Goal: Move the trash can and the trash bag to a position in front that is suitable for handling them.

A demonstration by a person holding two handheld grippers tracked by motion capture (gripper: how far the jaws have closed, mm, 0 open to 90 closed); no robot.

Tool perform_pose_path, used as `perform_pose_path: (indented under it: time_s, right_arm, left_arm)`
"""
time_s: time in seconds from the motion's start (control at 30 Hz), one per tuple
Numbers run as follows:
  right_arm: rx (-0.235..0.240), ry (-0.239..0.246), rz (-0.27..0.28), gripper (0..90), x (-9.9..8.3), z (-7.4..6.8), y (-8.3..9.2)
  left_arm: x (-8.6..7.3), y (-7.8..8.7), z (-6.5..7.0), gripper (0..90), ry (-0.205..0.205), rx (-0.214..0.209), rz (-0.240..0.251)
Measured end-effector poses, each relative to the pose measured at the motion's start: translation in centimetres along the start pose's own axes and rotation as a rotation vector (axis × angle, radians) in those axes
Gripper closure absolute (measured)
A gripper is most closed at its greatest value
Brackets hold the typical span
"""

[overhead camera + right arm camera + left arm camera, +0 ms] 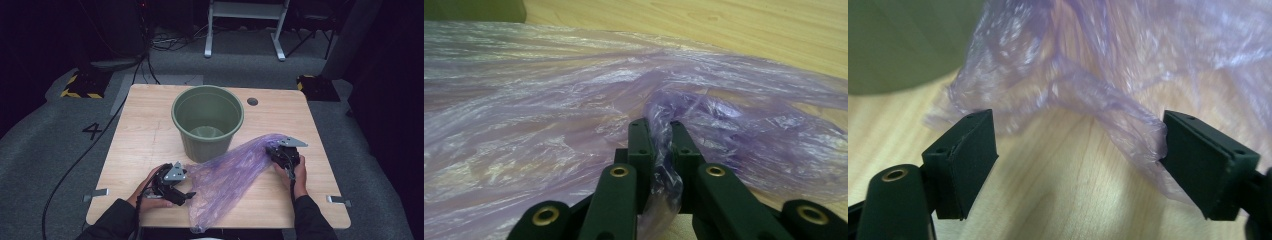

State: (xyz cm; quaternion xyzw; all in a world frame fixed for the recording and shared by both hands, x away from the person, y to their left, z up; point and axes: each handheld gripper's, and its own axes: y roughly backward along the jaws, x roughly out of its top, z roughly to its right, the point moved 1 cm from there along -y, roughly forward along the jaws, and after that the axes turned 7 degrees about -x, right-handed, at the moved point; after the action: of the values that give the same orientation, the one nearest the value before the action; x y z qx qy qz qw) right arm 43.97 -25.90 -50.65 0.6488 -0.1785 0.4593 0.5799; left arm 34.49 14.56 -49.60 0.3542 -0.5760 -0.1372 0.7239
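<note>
A thin purple plastic bag lies crumpled across the front of the wooden table, just in front of a green bucket. My right gripper is shut on the bag's right end; in the right gripper view a fold of the bag is pinched between the jaws of my right gripper. My left gripper stands open at the bag's left edge. In the left gripper view the bag has its edge between the wide-apart jaws of my left gripper and brushes the right pad.
The empty bucket stands upright at the table's middle. A round cable hole sits at the back right of the tabletop. Cables trail over the grey floor on the left. A white frame stands beyond the table.
</note>
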Motion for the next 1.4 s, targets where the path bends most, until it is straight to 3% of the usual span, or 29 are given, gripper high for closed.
perform_pose_path:
  time_s: [0.17,0.3,0.43,0.57,0.77,0.93,1.4]
  right_arm:
    - [0.012,-0.02,0.027,85.6,-0.1,0.2,0.3]
    - [0.008,-0.013,0.057,85.9,0.1,0.3,0.8]
    - [0.016,-0.009,0.077,85.9,0.3,0.3,1.0]
    - [0.016,-0.01,0.074,85.8,0.2,0.5,0.9]
    - [0.017,-0.012,0.085,85.9,0.2,0.9,1.0]
    - [0.017,-0.008,0.106,85.9,0.5,0.9,1.3]
    - [0.011,0.004,0.164,85.8,1.6,0.9,2.3]
  left_arm:
    - [0.3,1.8,0.0,15.6,0.003,0.031,0.052]
    - [-0.2,2.9,-0.6,15.6,0.021,0.076,0.057]
    - [-1.4,3.8,-1.6,15.6,0.028,0.13,0.022]
    - [-2.8,4.4,-2.6,15.6,0.07,0.141,0.008]
    - [-4.1,4.5,-3.0,15.9,0.116,0.158,-0.027]
    - [-4.6,3.9,-3.2,16.0,0.148,0.14,-0.047]
    - [-5.0,3.7,-3.3,13.8,0.144,0.138,-0.02]
